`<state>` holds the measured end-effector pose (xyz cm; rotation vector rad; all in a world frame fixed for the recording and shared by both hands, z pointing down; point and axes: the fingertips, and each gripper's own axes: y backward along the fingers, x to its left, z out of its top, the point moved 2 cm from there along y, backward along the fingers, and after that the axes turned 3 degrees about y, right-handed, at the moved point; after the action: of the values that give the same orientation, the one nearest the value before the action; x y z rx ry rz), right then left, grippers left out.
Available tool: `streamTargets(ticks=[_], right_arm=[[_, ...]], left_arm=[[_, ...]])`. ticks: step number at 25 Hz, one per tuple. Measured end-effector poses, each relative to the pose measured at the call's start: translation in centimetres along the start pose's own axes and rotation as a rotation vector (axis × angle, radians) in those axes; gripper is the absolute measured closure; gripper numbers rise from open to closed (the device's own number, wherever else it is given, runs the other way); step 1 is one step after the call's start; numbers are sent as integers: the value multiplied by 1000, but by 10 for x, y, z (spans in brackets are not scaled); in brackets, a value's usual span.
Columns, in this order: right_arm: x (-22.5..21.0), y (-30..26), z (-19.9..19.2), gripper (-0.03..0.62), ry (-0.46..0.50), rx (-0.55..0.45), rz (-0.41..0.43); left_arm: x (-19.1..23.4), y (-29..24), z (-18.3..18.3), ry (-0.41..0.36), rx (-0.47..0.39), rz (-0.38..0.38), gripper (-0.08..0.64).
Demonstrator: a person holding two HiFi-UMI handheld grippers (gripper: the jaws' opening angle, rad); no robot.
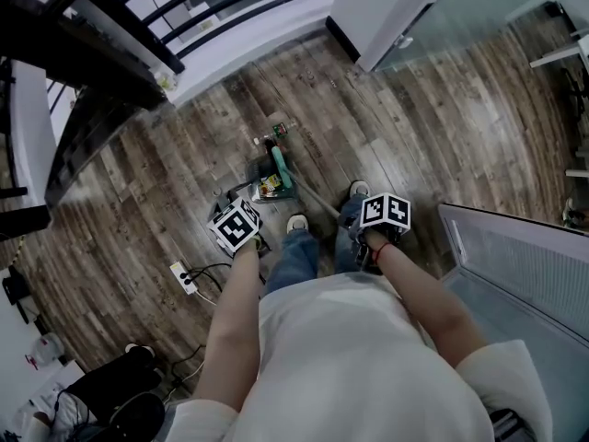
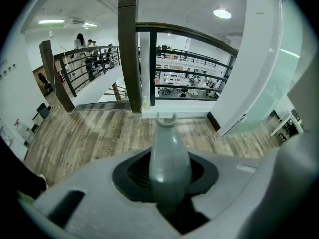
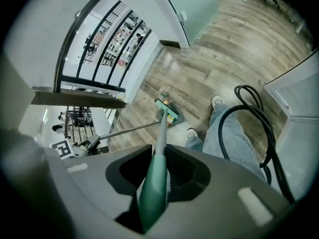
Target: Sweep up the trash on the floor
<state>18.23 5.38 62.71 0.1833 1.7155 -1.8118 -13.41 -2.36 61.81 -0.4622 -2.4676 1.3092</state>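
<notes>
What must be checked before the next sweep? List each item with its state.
1. Left gripper shut on the dustpan handle: ok.
2. Right gripper shut on the broom handle: ok.
3. Dustpan on the floor ahead of the feet, with trash inside: ok.
4. Broom head at the dustpan: ok.
5. Floor swept: not ok. A piece of trash lies beyond the dustpan.
6. Cables out of the sweep path: cannot tell. A power strip lies on the floor to the person's left.
</notes>
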Motion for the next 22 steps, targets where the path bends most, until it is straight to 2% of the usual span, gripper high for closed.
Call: streamTargets(ticks=[7, 11, 22], right_arm=[[7, 12, -1, 499, 29, -13, -7], [12, 17, -1, 499, 87, -21, -10], [20, 28, 4, 499, 111, -35, -12]], left_arm=[[11, 4, -1, 4, 2, 17, 460], [20, 8, -4, 17, -3, 26, 462], [54, 25, -16, 169, -14, 67, 466]])
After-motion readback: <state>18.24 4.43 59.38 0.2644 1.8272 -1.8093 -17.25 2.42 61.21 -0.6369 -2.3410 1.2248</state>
